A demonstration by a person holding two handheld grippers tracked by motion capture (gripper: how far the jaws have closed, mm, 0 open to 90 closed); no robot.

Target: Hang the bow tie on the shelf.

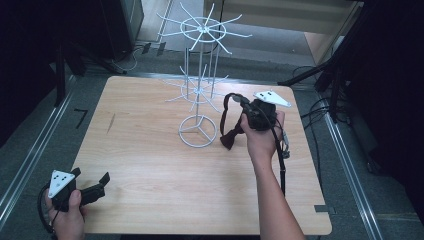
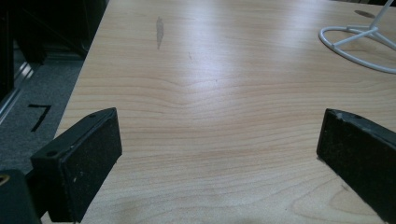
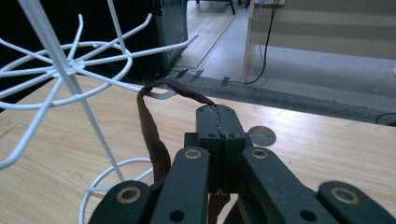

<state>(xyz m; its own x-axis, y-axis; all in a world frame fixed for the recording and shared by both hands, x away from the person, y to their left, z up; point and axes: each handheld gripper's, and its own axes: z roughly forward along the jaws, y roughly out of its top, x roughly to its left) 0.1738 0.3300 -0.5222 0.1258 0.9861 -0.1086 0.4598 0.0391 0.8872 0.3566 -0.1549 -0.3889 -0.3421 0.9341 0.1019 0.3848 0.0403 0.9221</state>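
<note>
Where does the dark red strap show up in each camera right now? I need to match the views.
High view: the strap hangs from the right gripper, right of the white wire rack.
Left gripper view: not in it.
Right gripper view: the strap loops left from the shut jaws.
Shared landmark: the rack's ring base.

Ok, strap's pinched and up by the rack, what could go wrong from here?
1. The right gripper pinches the strap only at its jaw tips, so a tug could slip it free.
2. The rack is thin wire on a small ring base; pushing a hook sideways might tip it.
3. The left gripper sits open at the table corner, too far away to steady the rack.
</note>
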